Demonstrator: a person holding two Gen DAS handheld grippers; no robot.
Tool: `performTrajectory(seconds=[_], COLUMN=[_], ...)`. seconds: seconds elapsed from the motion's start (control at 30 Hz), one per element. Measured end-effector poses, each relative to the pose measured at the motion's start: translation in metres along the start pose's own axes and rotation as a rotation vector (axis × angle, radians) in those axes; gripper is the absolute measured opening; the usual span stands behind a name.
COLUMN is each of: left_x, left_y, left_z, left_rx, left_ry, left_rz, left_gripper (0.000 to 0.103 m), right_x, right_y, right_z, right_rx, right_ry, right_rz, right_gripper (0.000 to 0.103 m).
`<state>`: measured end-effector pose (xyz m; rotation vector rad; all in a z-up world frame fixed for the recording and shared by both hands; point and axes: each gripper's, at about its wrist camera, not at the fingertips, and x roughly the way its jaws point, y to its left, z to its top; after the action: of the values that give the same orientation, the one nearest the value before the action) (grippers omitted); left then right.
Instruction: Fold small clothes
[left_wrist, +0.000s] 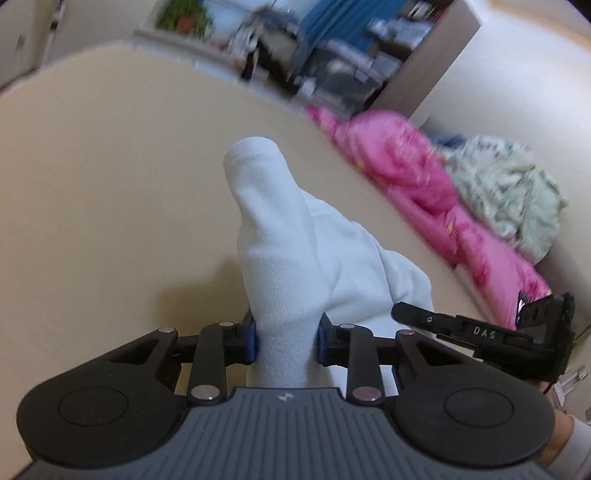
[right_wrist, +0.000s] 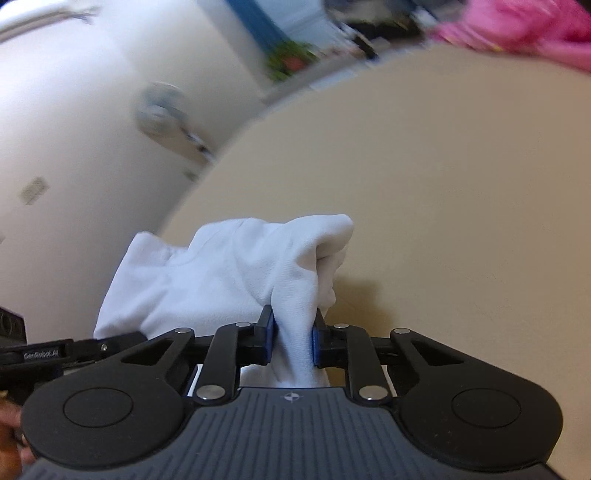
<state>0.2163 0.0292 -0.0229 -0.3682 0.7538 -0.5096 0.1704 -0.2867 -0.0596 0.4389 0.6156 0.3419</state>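
A small white garment (left_wrist: 291, 258) hangs bunched between both grippers above the beige table (left_wrist: 110, 177). My left gripper (left_wrist: 286, 341) is shut on one end of it, and the cloth stands up ahead of the fingers. My right gripper (right_wrist: 293, 341) is shut on the other end of the white garment (right_wrist: 229, 273). The right gripper also shows in the left wrist view (left_wrist: 480, 332) at the right edge, close beside the left one. The left gripper shows at the left edge of the right wrist view (right_wrist: 55, 354).
A pink garment (left_wrist: 424, 184) and a pale green patterned cloth (left_wrist: 509, 192) lie in a pile at the table's far right. The pink garment also shows in the right wrist view (right_wrist: 524, 26). Blurred furniture and a plant (left_wrist: 184, 18) stand beyond the table edge.
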Motion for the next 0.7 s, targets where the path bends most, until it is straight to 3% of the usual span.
performTrajectory(seconds=[0.07, 0.1, 0.13, 0.17, 0.23, 0.3, 0.4, 0.47, 0.57, 0.67, 0.7], left_x=[-0.014, -0.019, -0.022, -0.023, -0.025, -0.029, -0.025, -0.011, 0.017, 0.033, 0.037], left_y=[0.016, 0.027, 0.041, 0.051, 0.075, 0.087, 0.082, 0.076, 0.081, 0.085, 0.088], left_z=[0.019, 0.025, 0.030, 0.035, 0.038, 0.035, 0.027, 0.016, -0.007, -0.021, -0.025], left_rx=[-0.017, -0.034, -0.065, -0.095, -0.135, -0.164, -0.101, -0.060, -0.095, -0.112, -0.133], left_ry=[-0.063, -0.100, -0.142, -0.170, -0.183, -0.158, -0.067, 0.025, 0.194, 0.243, 0.255], left_rz=[-0.006, 0.008, 0.057, 0.114, 0.229, 0.258, 0.224, 0.214, 0.172, 0.178, 0.165], left_gripper=[0.037, 0.047, 0.059, 0.064, 0.066, 0.060, 0.062, 0.070, 0.073, 0.072, 0.072], right_x=[0.004, 0.007, 0.019, 0.028, 0.057, 0.075, 0.072, 0.069, 0.075, 0.080, 0.079], right_y=[0.016, 0.022, 0.027, 0.028, 0.023, 0.017, 0.014, 0.011, 0.009, -0.009, -0.014], right_z=[0.014, 0.022, 0.031, 0.038, 0.051, 0.055, 0.044, 0.027, -0.002, -0.016, -0.018], right_rx=[-0.050, -0.061, -0.064, -0.056, -0.033, -0.015, 0.004, -0.009, -0.078, -0.008, 0.028], right_ry=[-0.051, -0.062, -0.060, -0.048, 0.009, 0.012, 0.034, 0.093, 0.187, 0.236, 0.242], right_rz=[0.041, 0.055, 0.056, 0.040, -0.085, -0.216, -0.143, -0.096, -0.165, -0.169, -0.157], right_gripper=[0.019, 0.019, 0.022, 0.025, 0.052, 0.053, 0.053, 0.058, 0.062, 0.050, 0.041])
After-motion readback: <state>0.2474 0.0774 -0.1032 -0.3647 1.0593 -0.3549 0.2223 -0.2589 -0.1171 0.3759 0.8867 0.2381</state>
